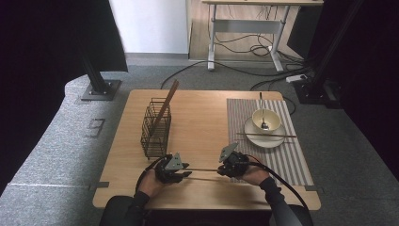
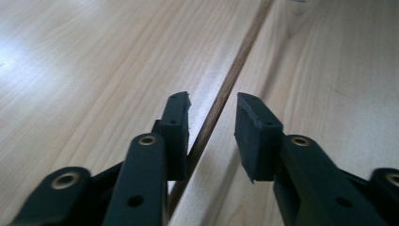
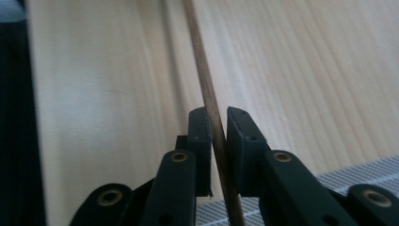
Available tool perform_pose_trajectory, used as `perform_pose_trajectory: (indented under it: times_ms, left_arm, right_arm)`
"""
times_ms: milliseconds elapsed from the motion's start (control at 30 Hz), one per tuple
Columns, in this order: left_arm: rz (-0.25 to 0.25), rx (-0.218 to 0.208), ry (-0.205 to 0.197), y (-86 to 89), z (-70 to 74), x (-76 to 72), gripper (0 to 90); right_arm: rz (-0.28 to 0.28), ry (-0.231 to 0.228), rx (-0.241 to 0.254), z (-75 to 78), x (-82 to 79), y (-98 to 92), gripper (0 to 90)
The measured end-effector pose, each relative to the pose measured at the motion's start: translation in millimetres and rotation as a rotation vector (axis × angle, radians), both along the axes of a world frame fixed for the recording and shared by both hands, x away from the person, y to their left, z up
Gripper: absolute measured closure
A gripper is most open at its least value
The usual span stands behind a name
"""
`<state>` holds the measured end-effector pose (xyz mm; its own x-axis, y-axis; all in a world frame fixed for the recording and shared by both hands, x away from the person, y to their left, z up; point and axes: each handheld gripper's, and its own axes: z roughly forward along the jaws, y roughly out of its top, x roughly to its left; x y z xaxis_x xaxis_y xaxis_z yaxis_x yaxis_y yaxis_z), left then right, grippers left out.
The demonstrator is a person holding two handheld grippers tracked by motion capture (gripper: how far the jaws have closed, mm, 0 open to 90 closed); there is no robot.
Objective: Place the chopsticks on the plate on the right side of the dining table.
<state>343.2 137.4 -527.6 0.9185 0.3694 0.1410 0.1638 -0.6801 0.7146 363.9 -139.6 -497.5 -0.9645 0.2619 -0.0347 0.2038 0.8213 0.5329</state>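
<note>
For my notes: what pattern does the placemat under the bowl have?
Thin grey and white stripes on the placemat, clearest in the high view.

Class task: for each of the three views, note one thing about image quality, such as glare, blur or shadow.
High view: dim and dark at both sides, the table evenly lit. Left gripper view: pale glare on the wood at upper left, the chopstick soft farther off. Right gripper view: the chopstick blurs toward the top, with a dark band along the left edge.

Taking the table as landmark: at its left, a basket with one stick leaning in it; at its right, a mat, bearing a plate; on that plate a bowl, with a spoon inside; across the plate's near rim, a chopstick; near the front edge, another chopstick.
</note>
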Motion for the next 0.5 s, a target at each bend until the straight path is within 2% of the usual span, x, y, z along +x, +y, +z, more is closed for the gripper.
perform_pose_trajectory:
  times_ms: [200, 500]
  left_arm:
    - [0.05, -0.021, -0.014, 0.9, 0.7, 1.0, 50.9]
    - [0.131, -0.094, -0.018, 4.6, 4.1, 4.3, 22.4]
  right_arm:
    - [0.037, 0.019, 0.026, 2.9, -2.5, 0.0, 83.7]
    - [-0.011, -0.006, 0.022, 6.1, 0.2, -7.3, 83.8]
